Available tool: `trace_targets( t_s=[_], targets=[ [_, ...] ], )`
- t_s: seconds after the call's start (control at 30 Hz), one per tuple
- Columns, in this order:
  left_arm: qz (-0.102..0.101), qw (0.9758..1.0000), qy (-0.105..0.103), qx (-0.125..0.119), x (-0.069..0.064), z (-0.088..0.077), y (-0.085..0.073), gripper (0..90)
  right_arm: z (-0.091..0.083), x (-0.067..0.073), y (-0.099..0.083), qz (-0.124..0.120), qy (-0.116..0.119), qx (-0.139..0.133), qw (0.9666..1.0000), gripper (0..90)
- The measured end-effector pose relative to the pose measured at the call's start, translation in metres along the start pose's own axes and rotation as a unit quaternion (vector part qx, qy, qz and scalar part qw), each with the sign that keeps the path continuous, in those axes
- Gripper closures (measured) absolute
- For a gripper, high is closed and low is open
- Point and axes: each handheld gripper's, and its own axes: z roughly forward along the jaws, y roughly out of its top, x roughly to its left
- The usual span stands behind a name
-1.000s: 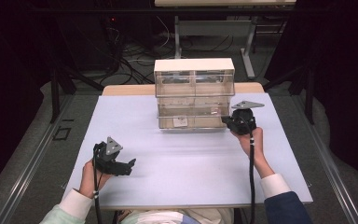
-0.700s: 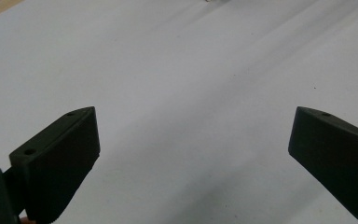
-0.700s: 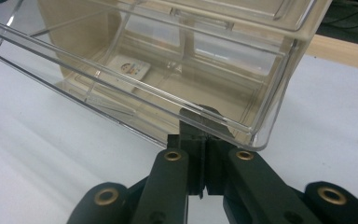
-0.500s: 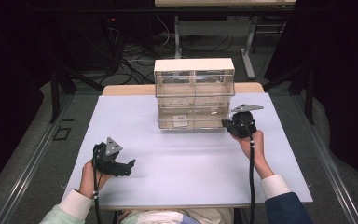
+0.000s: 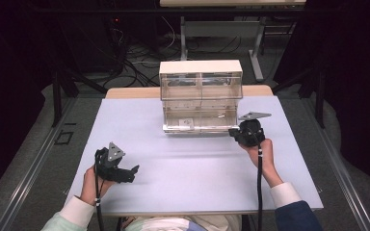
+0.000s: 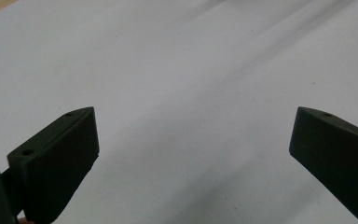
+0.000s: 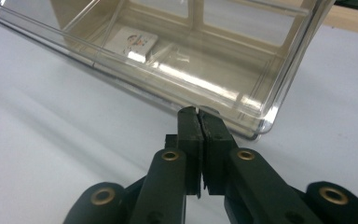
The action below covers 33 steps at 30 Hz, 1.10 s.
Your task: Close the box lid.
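Note:
A clear plastic drawer cabinet (image 5: 201, 86) stands at the back middle of the white table (image 5: 188, 163). Its lower drawer (image 5: 200, 120) (image 7: 177, 70) is pulled out toward me, and a small printed card (image 5: 186, 122) (image 7: 133, 43) lies inside it. My right gripper (image 5: 233, 133) (image 7: 197, 112) is at the drawer's front right corner. Its jaws are pressed together, with a thin clear tab of the drawer's front edge between the tips. At the near left, my left gripper (image 5: 130, 173) (image 6: 193, 135) rests low over the bare tabletop, with its jaws wide apart and nothing between them.
The cabinet's two upper compartments (image 5: 201, 82) are closed. A wooden table edge (image 5: 125, 92) shows behind the white surface. Dark floor, cables and stand legs (image 5: 188, 43) lie beyond the table. Bare white tabletop lies between the two hands.
The right gripper has edged slightly toward the near side at the drawer's front. The left gripper has stayed where it was.

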Motion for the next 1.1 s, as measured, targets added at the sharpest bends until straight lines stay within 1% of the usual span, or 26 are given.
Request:
trace_targets(
  t_s=[0.03, 0.07, 0.1, 0.13, 0.17, 0.2, 0.23, 0.3, 0.43, 0.47, 0.5, 0.57, 0.63, 0.67, 0.7, 0.73, 0.77, 0.8, 0.83, 0.87, 0.93, 0.97, 1.03, 1.07, 1.1],
  targets=[
    [0.001, 1.0, 0.002, 0.001, 0.0, 0.0, 0.0, 1.4, -0.001, 0.0, -0.002, -0.006, 0.0, 0.003, 1.0, 87.3],
    [-0.003, 1.0, -0.003, 0.004, 0.0, -0.001, 0.0, 1.2, -0.001, 0.001, -0.004, -0.005, 0.001, 0.006, 1.0, 85.5],
    [-0.007, 1.0, 0.0, -0.005, -0.001, -0.001, -0.001, 1.0, -0.002, 0.002, -0.005, -0.008, 0.001, 0.006, 0.9999, 84.4],
    [-0.005, 1.0, 0.002, -0.007, -0.001, -0.001, -0.001, 0.8, -0.003, 0.003, -0.006, -0.006, 0.002, 0.005, 1.0, 82.8],
    [-0.002, 1.0, -0.002, 0.0, 0.0, -0.003, -0.001, 0.7, -0.005, 0.004, -0.007, -0.006, 0.002, 0.004, 1.0, 81.3],
    [-0.007, 1.0, -0.002, -0.002, -0.001, -0.003, -0.002, 0.6, -0.007, 0.004, -0.008, -0.009, 0.003, 0.002, 1.0, 79.4],
    [0.0, 1.0, 0.004, -0.005, 0.0, -0.004, -0.002, 0.6, -0.009, 0.005, -0.008, -0.008, 0.006, 0.003, 0.9999, 76.5],
    [-0.002, 1.0, 0.001, -0.005, -0.001, -0.006, -0.003, 0.5, -0.012, 0.006, -0.01, -0.011, 0.009, 0.002, 0.9999, 69.4],
    [-0.002, 1.0, 0.001, -0.006, -0.003, -0.009, -0.005, 0.4, -0.018, 0.008, -0.015, -0.015, 0.021, 0.0, 0.9997, 55.1],
    [-0.002, 0.9999, 0.003, -0.01, -0.003, -0.009, -0.005, 0.4, -0.019, 0.009, -0.016, -0.017, 0.023, 0.001, 0.9996, 50.0],
    [-0.002, 1.0, 0.0, -0.007, -0.003, -0.01, -0.006, 0.5, -0.021, 0.01, -0.018, -0.018, 0.025, 0.001, 0.9995, 46.4],
    [-0.001, 1.0, -0.001, -0.006, -0.004, -0.011, -0.007, 0.4, -0.025, 0.012, -0.02, -0.02, 0.028, 0.002, 0.9994, 40.5],
    [-0.001, 1.0, 0.0, -0.009, -0.005, -0.012, -0.008, 0.4, -0.028, 0.013, -0.023, -0.022, 0.037, 0.002, 0.9991, 33.7],
    [-0.001, 1.0, -0.001, -0.008, -0.005, -0.013, -0.008, 0.4, -0.029, 0.014, -0.024, -0.028, 0.037, 0.0, 0.9989, 31.4],
    [-0.003, 0.9999, -0.003, -0.01, -0.006, -0.013, -0.009, 0.4, -0.031, 0.016, -0.025, -0.023, 0.039, 0.002, 0.999, 29.2],
    [-0.003, 1.0, 0.0, -0.008, -0.006, -0.014, -0.009, 0.4, -0.033, 0.016, -0.027, -0.027, 0.041, 0.001, 0.9988, 26.1],
    [-0.005, 0.9999, -0.006, -0.008, -0.007, -0.014, -0.01, 0.4, -0.034, 0.017, -0.028, -0.028, 0.046, -0.001, 0.9986, 23.7],
    [-0.007, 0.9999, -0.007, -0.008, -0.007, -0.014, -0.01, 0.4, -0.035, 0.018, -0.03, -0.03, 0.044, 0.0, 0.9986, 21.9],
    [-0.001, 0.9999, -0.003, -0.009, -0.007, -0.014, -0.01, 0.4, -0.036, 0.019, -0.031, -0.033, 0.046, -0.002, 0.9984, 19.9],
    [-0.002, 1.0, -0.006, -0.007, -0.007, -0.015, -0.011, 0.4, -0.037, 0.019, -0.032, -0.036, 0.05, -0.002, 0.9981, 18.0],
    [-0.002, 1.0, -0.005, -0.008, -0.007, -0.015, -0.012, 0.4, -0.04, 0.022, -0.035, -0.033, 0.052, -0.001, 0.9981, 16.4],
    [-0.003, 0.9999, -0.006, -0.01, -0.008, -0.015, -0.012, 0.4, -0.041, 0.022, -0.036, -0.041, 0.053, 0.0, 0.9978, 15.5],
    [-0.003, 1.0, -0.007, -0.006, -0.008, -0.017, -0.013, 0.4, -0.044, 0.025, -0.039, -0.039, 0.051, -0.004, 0.9979, 15.1],
    [-0.007, 0.9999, -0.009, -0.009, -0.008, -0.016, -0.014, 0.4, -0.045, 0.024, -0.04, -0.046, 0.051, -0.006, 0.9976, 14.3],
    [-0.003, 0.9999, -0.005, -0.011, -0.008, -0.017, -0.014, 0.4, -0.047, 0.025, -0.042, -0.042, 0.053, -0.005, 0.9977, 13.0]
  ],
)
